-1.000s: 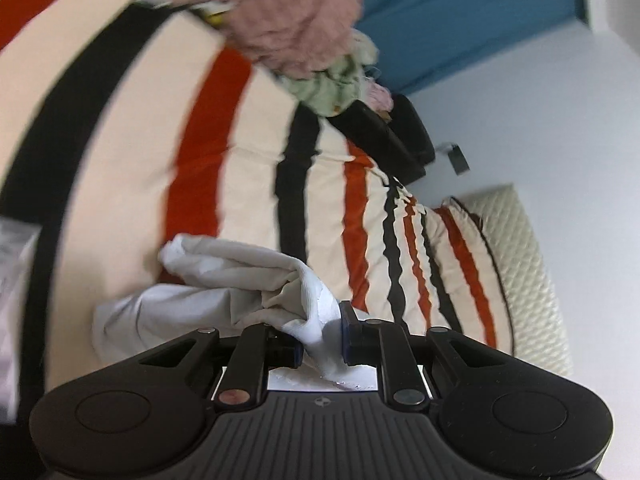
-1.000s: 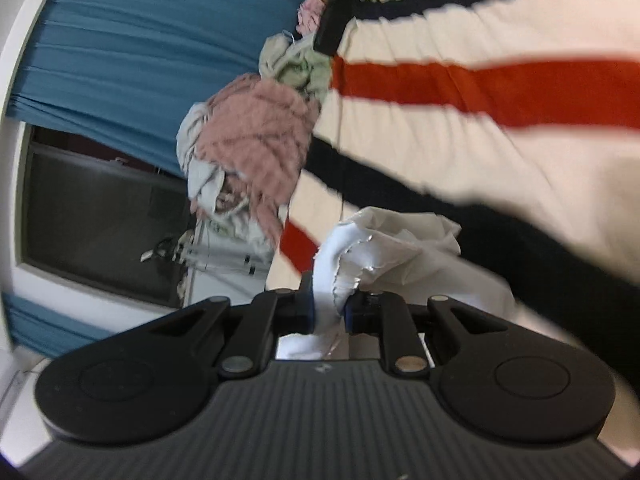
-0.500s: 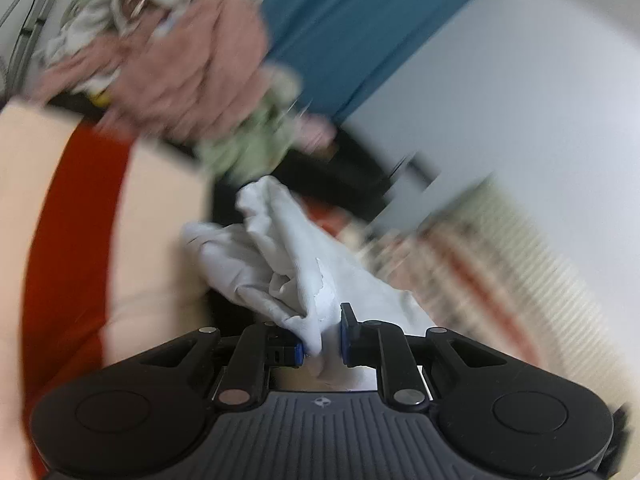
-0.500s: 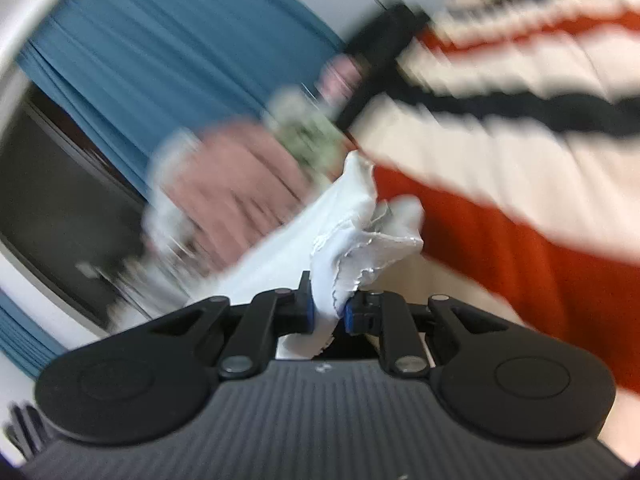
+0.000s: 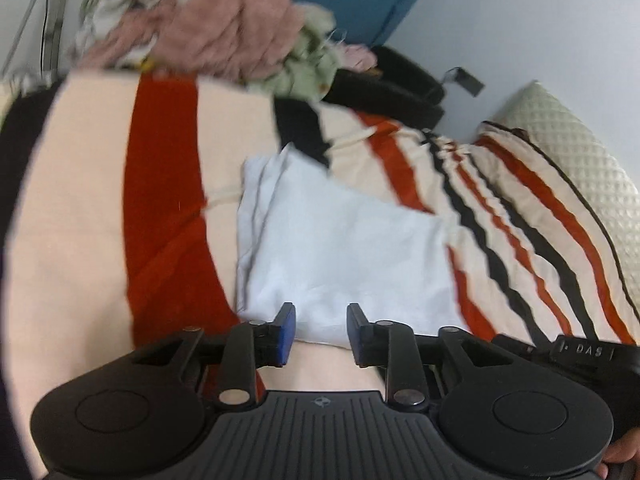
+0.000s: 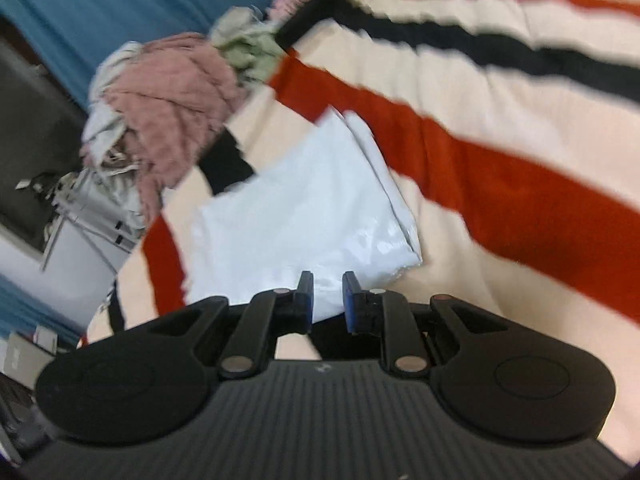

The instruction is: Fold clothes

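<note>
A white cloth (image 5: 344, 248) lies spread flat on the striped bedspread (image 5: 80, 208), with folded layers showing along its left edge. My left gripper (image 5: 320, 320) hovers at the cloth's near edge. Its jaws are opening, and the cloth lies between them without the blue pads (image 5: 286, 330) pressing on it. In the right wrist view the same white cloth (image 6: 296, 208) reaches down to my right gripper (image 6: 327, 300), whose narrow jaws still pinch its near edge.
A heap of pink and pale green clothes (image 5: 224, 28) sits at the far end of the bed, also seen as the clothes heap (image 6: 176, 100). A black bag (image 5: 384, 92) lies beside it. A quilted pillow (image 5: 576, 160) is at the right, and a blue curtain (image 6: 100, 12) hangs behind.
Both grippers swung the bunched white cloth forward and down, and it now lies flat on the bedspread. The left jaws have parted and let go of it.
</note>
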Demonstrator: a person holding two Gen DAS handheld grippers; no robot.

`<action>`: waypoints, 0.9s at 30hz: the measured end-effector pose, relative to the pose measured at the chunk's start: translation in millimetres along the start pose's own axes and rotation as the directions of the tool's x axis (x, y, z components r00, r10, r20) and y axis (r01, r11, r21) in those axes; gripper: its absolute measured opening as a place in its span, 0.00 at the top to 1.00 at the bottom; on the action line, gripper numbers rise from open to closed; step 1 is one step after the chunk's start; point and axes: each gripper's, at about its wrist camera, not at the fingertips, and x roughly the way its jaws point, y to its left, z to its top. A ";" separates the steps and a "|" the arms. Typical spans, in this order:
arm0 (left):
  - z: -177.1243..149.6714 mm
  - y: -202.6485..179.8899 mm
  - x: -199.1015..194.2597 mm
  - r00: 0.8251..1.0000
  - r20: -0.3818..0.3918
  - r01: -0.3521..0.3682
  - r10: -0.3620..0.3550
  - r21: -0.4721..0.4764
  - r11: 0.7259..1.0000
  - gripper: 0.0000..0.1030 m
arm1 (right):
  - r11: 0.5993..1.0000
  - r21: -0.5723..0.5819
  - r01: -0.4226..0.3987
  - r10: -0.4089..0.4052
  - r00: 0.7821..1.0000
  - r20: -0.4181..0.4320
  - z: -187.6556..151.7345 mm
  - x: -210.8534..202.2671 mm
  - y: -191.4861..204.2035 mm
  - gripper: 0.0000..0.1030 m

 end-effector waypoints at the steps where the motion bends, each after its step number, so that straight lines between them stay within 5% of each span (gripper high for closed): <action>1: 2.4 -9.9 -17.4 1.000 0.020 -0.005 0.004 0.026 1.000 0.68 | 1.000 -0.022 -0.013 0.014 1.000 0.010 -0.3 -16.7 7.4 0.81; 8: -11.2 -69.8 -160.1 0.986 0.166 -0.032 0.007 0.151 0.988 0.47 | 0.978 -0.195 -0.073 0.091 0.992 0.083 -17.0 -131.6 56.1 0.77; 9: -17.8 -76.9 -180.4 0.982 0.186 -0.037 0.006 0.165 0.986 0.30 | 0.972 -0.224 -0.077 0.100 0.991 0.092 -21.4 -147.0 62.0 0.70; 10: -25.8 -84.5 -200.8 0.978 0.209 -0.048 0.009 0.182 0.982 0.13 | 0.964 -0.252 -0.079 0.109 0.989 0.105 -27.6 -161.4 66.7 0.45; 11: -34.4 -91.3 -218.5 0.972 0.236 -0.062 0.013 0.202 0.977 0.09 | 0.956 -0.281 -0.080 0.118 0.986 0.120 -34.8 -175.1 70.6 0.16; 12: -43.2 -96.8 -235.2 0.968 0.252 -0.077 0.019 0.221 0.972 0.08 | 0.949 -0.306 -0.077 0.126 0.982 0.142 -43.2 -189.0 74.2 0.09; 15: -68.4 -108.0 -278.1 0.960 0.277 -0.111 0.037 0.254 0.961 0.00 | 0.924 -0.376 -0.077 0.150 0.974 0.170 -66.0 -218.2 80.7 0.11; 20: -109.3 -110.0 -323.9 0.933 0.355 -0.154 0.053 0.262 0.953 0.00 | 0.903 -0.422 -0.075 0.178 0.961 0.210 -95.3 -240.6 76.4 0.11; 27: -164.8 -102.0 -344.5 0.894 0.441 -0.212 0.075 0.270 0.939 0.00 | 0.881 -0.470 -0.051 0.216 0.928 0.304 -143.7 -250.4 61.6 0.11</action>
